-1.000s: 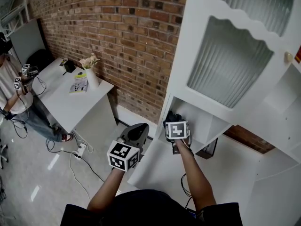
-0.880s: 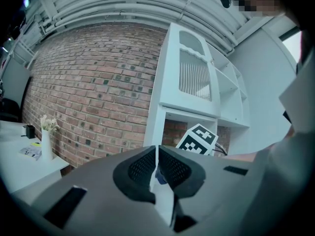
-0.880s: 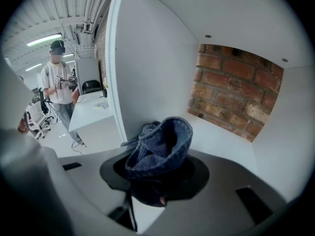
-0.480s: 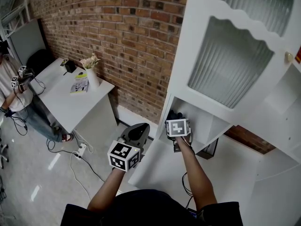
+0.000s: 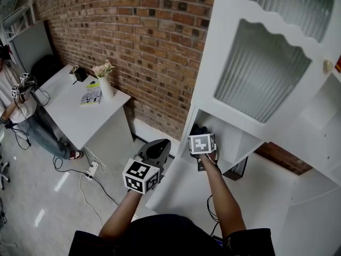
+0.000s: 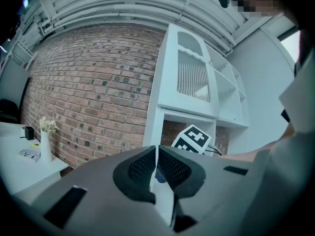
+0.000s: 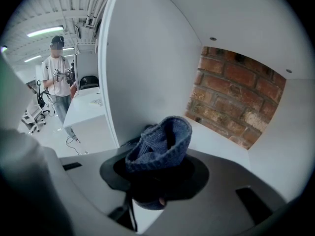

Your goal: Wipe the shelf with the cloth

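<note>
Right tool [image 7: 158,178] is clamped on a bunched-up blue knitted cloth [image 7: 160,141], inside the white cabinet's lower open shelf [image 7: 224,144]. Looks like the cloth sits just over the shelf floor, hard to tell. Left tool [image 6: 156,168] hangs outside by the cabinet, jaws squeezed together, empty.

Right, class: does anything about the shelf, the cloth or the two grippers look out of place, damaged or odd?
Nothing stands out. The blue cloth is bunched in the right gripper inside the shelf compartment, which looks clean and undamaged. The left gripper hangs shut and empty outside it.
</note>
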Demonstrator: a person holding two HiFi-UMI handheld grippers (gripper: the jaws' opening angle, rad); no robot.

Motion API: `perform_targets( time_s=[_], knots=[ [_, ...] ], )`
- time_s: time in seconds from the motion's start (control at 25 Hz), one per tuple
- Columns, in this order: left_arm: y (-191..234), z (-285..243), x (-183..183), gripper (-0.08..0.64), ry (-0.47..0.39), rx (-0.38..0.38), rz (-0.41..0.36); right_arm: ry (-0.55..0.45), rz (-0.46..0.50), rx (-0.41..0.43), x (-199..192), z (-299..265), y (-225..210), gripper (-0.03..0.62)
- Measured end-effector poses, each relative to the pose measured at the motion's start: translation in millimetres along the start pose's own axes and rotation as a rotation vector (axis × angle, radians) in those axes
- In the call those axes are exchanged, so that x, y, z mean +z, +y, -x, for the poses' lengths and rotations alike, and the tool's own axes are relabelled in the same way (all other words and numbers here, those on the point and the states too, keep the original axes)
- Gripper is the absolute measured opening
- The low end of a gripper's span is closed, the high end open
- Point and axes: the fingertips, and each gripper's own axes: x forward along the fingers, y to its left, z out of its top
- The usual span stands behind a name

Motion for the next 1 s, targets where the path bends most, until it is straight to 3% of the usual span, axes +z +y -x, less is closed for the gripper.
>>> perform_targets(
  time_s=[0.28, 1.0],
  knots=[
    [0.3, 1.3, -0.7, 0.031, 0.002, -0.006, 0.008, 0.014, -0.007, -0.020, -4.2, 2.6, -5.5, 0.147],
    [-41.9, -22.4, -4.9, 0.031, 0.006, -0.132, 0.015, 0.039, -0.098, -0.130, -43.7, 28.1, -63.9, 0.150]
  ],
)
